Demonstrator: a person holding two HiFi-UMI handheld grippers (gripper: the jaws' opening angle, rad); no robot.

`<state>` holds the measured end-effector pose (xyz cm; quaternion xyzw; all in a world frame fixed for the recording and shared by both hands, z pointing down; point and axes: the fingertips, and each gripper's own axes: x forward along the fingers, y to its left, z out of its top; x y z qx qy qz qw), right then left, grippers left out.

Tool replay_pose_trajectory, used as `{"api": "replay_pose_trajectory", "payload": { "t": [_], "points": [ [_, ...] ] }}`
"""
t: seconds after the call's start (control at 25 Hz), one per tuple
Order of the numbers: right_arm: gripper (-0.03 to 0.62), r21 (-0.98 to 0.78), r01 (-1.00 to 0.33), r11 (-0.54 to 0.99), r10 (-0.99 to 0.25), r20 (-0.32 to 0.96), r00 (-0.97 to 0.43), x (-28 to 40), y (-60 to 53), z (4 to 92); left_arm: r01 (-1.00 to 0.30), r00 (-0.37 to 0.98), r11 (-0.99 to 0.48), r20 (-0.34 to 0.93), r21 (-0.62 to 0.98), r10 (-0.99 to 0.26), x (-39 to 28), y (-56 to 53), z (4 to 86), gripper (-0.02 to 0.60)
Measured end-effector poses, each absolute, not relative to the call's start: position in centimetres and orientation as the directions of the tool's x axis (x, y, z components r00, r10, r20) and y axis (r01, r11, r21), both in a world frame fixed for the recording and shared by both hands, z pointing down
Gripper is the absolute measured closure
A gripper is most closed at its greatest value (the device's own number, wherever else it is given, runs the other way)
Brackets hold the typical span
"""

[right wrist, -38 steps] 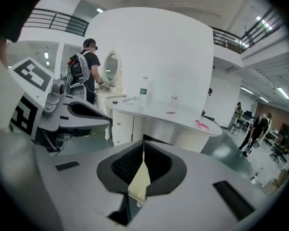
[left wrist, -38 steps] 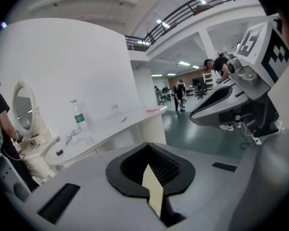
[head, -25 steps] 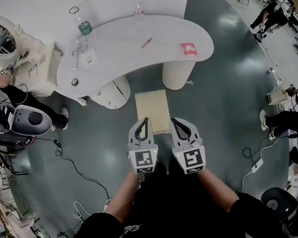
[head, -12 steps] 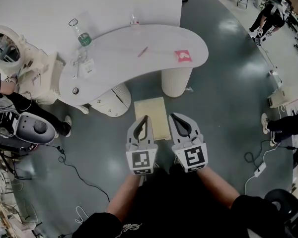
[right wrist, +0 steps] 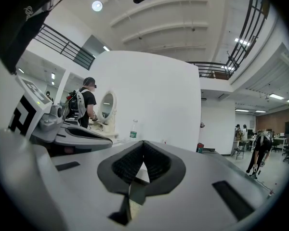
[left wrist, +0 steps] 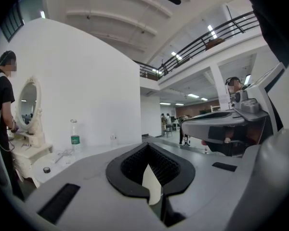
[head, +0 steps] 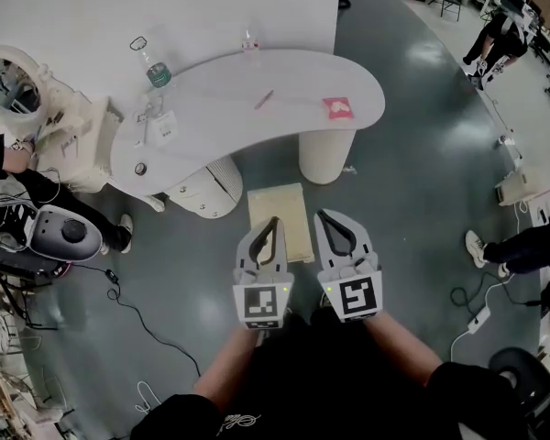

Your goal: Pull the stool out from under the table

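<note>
Stool (head: 277,200), one, beside one table (head: 220,108), left hand-held gripper (head: 272,223), right hand-held gripper (head: 323,216), both closed, empty

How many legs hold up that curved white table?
2: one leg under the table's left half, the other leg under its right half. The tabletop may hide more.

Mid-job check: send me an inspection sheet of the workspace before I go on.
Surface: white curved table, standing on two pedestals.
Job's things: cream stool on the floor in front of the table, apparently clear of its top.
Clutter: bottle, pen and red-and-white item on the table.
Grippers: left gripper and right gripper both shut, empty, side by side.
Cables: black cable on the floor, left.
Surroundings: vanity mirror left; people far right.
</note>
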<state>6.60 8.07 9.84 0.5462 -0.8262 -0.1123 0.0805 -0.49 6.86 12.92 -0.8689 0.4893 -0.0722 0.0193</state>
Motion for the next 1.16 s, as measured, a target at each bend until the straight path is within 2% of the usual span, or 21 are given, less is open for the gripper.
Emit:
{"api": "replay_pose_trajectory", "payload": {
  "t": [1.16],
  "points": [
    [0.588,0.328,-0.858,0.395,-0.913,0.036,-0.407,6.5,8.9,10.3,-0.857,0.5,-0.504,0.067,-0.11,-0.864,0.2,7.6,12.0,0.574]
  ]
}}
